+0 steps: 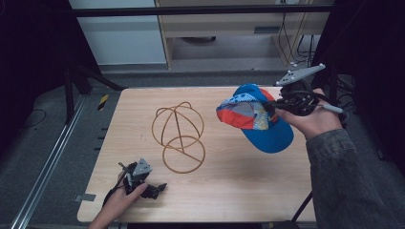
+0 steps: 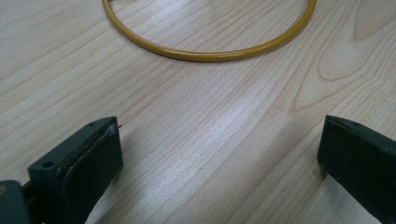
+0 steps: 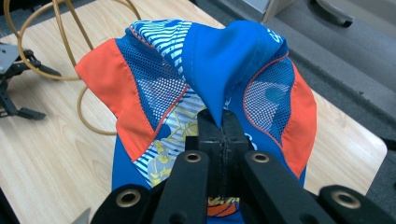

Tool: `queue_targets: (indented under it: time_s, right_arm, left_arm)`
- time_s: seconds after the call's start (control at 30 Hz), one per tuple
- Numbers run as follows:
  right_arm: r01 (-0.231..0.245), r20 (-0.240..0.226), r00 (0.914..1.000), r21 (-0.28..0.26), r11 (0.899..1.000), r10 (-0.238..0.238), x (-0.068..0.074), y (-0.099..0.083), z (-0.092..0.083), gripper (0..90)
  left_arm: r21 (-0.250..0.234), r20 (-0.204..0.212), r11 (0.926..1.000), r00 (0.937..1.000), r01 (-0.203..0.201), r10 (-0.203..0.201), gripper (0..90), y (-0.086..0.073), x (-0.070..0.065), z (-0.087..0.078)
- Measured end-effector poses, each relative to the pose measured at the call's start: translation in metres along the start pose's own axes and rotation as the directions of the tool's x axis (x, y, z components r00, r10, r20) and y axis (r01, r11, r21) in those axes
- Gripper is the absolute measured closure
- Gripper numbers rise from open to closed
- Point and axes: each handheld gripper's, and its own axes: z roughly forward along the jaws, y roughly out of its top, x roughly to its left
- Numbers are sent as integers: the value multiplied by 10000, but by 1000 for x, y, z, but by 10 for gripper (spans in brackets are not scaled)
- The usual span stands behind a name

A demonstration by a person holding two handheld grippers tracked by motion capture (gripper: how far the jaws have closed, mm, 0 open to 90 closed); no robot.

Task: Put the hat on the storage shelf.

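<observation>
A blue and orange cap (image 1: pixel 255 119) with mesh panels hangs above the right side of the table, pinched by my right gripper (image 1: pixel 276 106). In the right gripper view the black jaws are closed together on a fold of the cap (image 3: pixel 210 74), the gripper (image 3: pixel 219 122) just below that fold. A gold wire stand (image 1: pixel 177 136) with a round base ring sits at the table's middle. My left gripper (image 1: pixel 155 188) rests near the front left edge, open, with bare wood between its jaws (image 2: pixel 219 154). The stand's base ring (image 2: pixel 205 55) lies just ahead of it.
The wooden table (image 1: pixel 229 191) has open surface along the front and the right. A metal rail (image 1: pixel 47 162) runs along the floor at the left. Shelving and cables (image 1: pixel 291 43) stand beyond the far edge.
</observation>
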Motion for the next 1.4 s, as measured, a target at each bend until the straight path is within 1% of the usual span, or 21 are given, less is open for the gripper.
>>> queue_targets:
  time_s: [0.03,0.17,0.2,0.23,0.3,0.33,0.37,0.47,0.53,0.57,0.63,0.7,0.73,0.87,0.9,0.93,1.0,1.03,1.17,1.3,1.4]
  right_arm:
    - [73,26,10000,-53,10000,-73,1,6,-1,900]
    - [199,31,9998,-196,9996,-199,3,17,-1,900]
    - [199,31,9998,-196,9996,-199,3,17,-1,900]
    - [256,9,9997,-282,9993,-255,4,24,-1,900]
    - [358,58,9993,-350,9987,-357,6,31,-2,900]
    - [358,58,9993,-350,9987,-357,6,31,-2,900]
    - [442,26,9990,-442,9980,-442,8,38,-3,900]
    - [573,-6,9983,-585,9966,-574,11,48,-4,900]
    - [598,-22,9982,-625,9963,-600,12,51,-4,900]
    - [720,-52,9973,-711,9949,-726,15,60,-5,900]
    - [791,-103,9967,-846,9933,-803,17,68,-5,900]
    - [843,-118,9963,-856,9928,-856,19,71,-4,900]
    - [923,-175,9954,-888,9918,-942,22,80,-1,900]
    - [1124,-307,9928,-998,9886,-1160,32,95,6,900]
    - [1124,-307,9928,-998,9886,-1160,32,95,6,900]
    - [1217,-429,9910,-1074,9867,-1269,37,103,9,900]
    - [1271,-467,9900,-1109,9857,-1329,39,106,10,900]
    - [1353,-547,9883,-1137,9843,-1422,43,112,13,900]
    - [1635,-729,9824,-1127,9801,-1723,56,125,23,900]
    - [1820,-961,9765,-1138,9767,-1932,67,135,33,900]
    - [1979,-1078,9720,-1029,9748,-2087,75,141,41,900]
  left_arm:
    - [-8,-8,10000,10000,2,-2,0,0,0,0]
    - [-11,-8,10000,10000,5,-5,0,0,0,0]
    - [-10,-10,10000,10000,5,-5,0,0,0,0]
    - [-9,-9,10000,10000,3,-3,0,0,0,0]
    - [-6,-5,10000,10000,-3,3,0,0,0,0]
    - [-6,-5,10000,10000,-3,3,0,0,0,0]
    - [-7,0,10000,10000,-3,3,0,0,0,0]
    - [-8,2,10000,10000,-2,2,0,0,0,0]
    - [-6,2,10000,10000,-2,2,0,0,0,0]
    - [-6,1,10000,10000,-5,5,0,0,0,0]
    - [-7,0,10000,10000,-2,2,0,0,0,0]
    - [-6,1,10000,10000,-3,3,0,0,0,0]
    - [4,10,10000,10000,-11,11,0,0,0,0]
    - [4,10,10000,10000,-10,10,0,0,0,0]
    - [2,8,10000,10000,-13,13,0,0,0,0]
    - [1,-14,10000,10000,-33,33,0,0,0,0]
    - [2,-15,10000,10000,-36,36,0,0,0,0]
    - [2,5,10000,10000,-11,11,0,0,0,0]
    - [-1,-16,10000,10000,-38,38,0,0,0,0]
    - [-27,-28,10000,10000,-11,11,0,0,0,0]
    - [-28,-26,10000,10000,-13,13,0,0,0,0]
